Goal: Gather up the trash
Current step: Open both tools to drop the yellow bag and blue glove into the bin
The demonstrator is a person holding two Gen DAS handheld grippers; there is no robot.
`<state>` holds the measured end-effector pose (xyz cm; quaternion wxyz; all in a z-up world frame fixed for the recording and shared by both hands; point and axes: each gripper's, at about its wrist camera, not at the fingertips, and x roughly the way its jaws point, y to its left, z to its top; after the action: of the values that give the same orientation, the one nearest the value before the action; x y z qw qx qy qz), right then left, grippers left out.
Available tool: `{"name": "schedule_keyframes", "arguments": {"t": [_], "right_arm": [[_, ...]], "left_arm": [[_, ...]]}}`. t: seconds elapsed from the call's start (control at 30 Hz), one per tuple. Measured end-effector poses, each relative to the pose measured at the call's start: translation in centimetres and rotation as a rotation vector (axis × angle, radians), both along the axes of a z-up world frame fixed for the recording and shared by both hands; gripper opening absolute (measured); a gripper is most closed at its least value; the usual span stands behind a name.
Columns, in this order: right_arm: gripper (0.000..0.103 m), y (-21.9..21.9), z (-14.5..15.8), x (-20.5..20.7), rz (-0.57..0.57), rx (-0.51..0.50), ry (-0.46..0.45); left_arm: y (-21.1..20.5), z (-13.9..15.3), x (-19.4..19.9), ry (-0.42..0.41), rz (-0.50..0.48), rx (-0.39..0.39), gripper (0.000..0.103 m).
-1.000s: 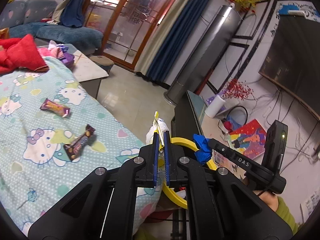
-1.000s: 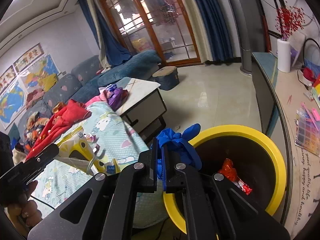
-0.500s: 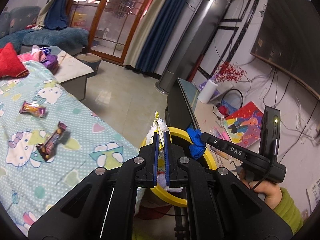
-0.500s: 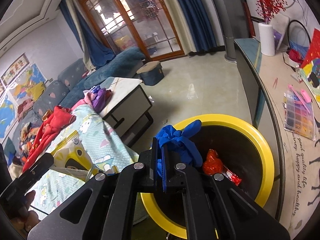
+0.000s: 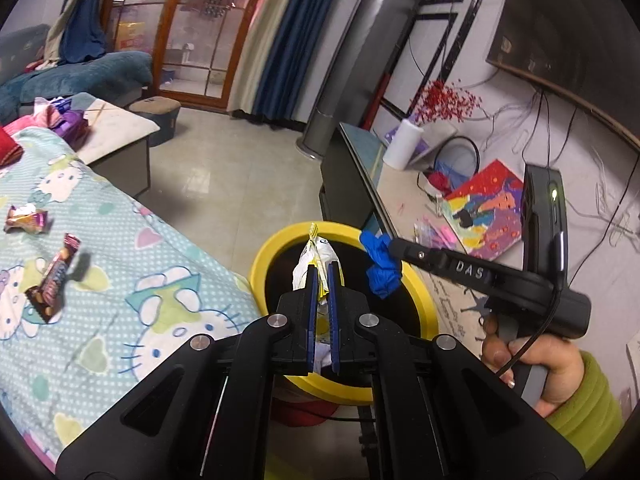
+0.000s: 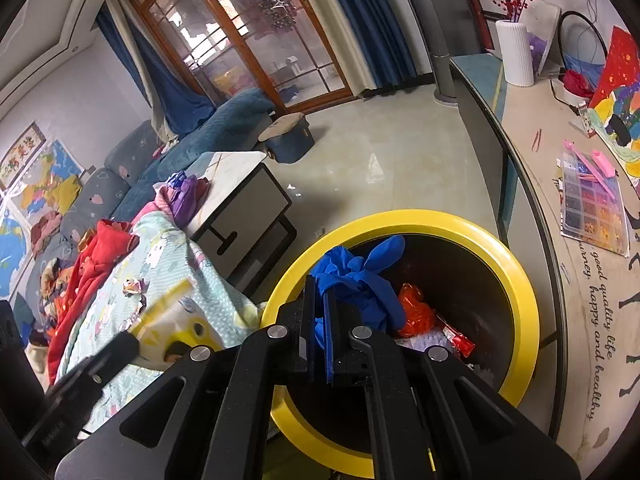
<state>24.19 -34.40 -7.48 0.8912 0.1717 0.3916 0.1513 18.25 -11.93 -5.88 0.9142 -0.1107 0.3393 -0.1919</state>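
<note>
My left gripper [image 5: 322,270] is shut on a white and yellow wrapper [image 5: 316,258] and holds it over the yellow-rimmed trash bin [image 5: 276,242]. My right gripper [image 6: 319,286] is shut on a crumpled blue glove [image 6: 360,276] over the same bin [image 6: 516,280]; the glove also shows in the left wrist view [image 5: 380,266]. Red and white trash [image 6: 416,312] lies inside the bin. A brown candy bar wrapper [image 5: 54,278] and an orange-purple wrapper [image 5: 26,220] lie on the Hello Kitty sheet [image 5: 140,280].
A long counter [image 6: 560,220] with a bead box [image 6: 594,208], a white vase [image 6: 516,54] and paintings runs right of the bin. A low table [image 6: 236,188] and a blue sofa [image 6: 224,120] stand across the tiled floor. Red clothes [image 6: 96,264] lie on the bed.
Both grippers have moved in over the bin, which now sits larger and more central in both views. Each still holds its piece of trash.
</note>
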Motion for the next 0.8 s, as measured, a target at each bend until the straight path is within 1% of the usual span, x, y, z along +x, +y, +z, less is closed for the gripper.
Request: {"name": "schedule_keyframes", "arguments": {"t": [0.27, 0.43, 0.6, 0.67, 0.7, 0.73, 0.77, 0.8], "right_arm": [[0.004, -1.0, -0.6, 0.4, -0.022, 0.005, 0.021], [0.006, -1.5, -1.1, 0.6, -0.040, 0.015, 0.042], [0.021, -1.9, -1.4, 0.6, -0.053, 0.026, 0.056], [0.023, -1.9, -1.4, 0.6, -0.057, 0.026, 0.056], [0.027, -2.0, -1.4, 0.6, -0.058, 0.024, 0.056], [0.030, -2.0, -1.4, 0.6, -0.061, 0.025, 0.057], [0.035, -2.1, -1.4, 0.6, -0.063, 0.027, 0.058], [0.036, -2.1, -1.4, 0.6, -0.064, 0.027, 0.058]], "left_arm": [[-1.9, -1.1, 0.5, 0.020, -0.045, 0.035, 0.002], [-2.4, -1.3, 0.9, 0.025, -0.058, 0.042, 0.002], [-2.3, -1.3, 1.2, 0.025, -0.058, 0.036, 0.002], [-2.3, -1.2, 1.2, 0.023, -0.055, 0.033, 0.002], [-2.2, -1.2, 1.2, 0.023, -0.053, 0.031, 0.003], [-2.0, -1.2, 1.2, 0.024, -0.049, 0.028, 0.007], [-1.9, -1.2, 1.1, 0.023, -0.045, 0.026, 0.015], [-1.7, -1.1, 1.1, 0.023, -0.038, 0.024, 0.021]]}}
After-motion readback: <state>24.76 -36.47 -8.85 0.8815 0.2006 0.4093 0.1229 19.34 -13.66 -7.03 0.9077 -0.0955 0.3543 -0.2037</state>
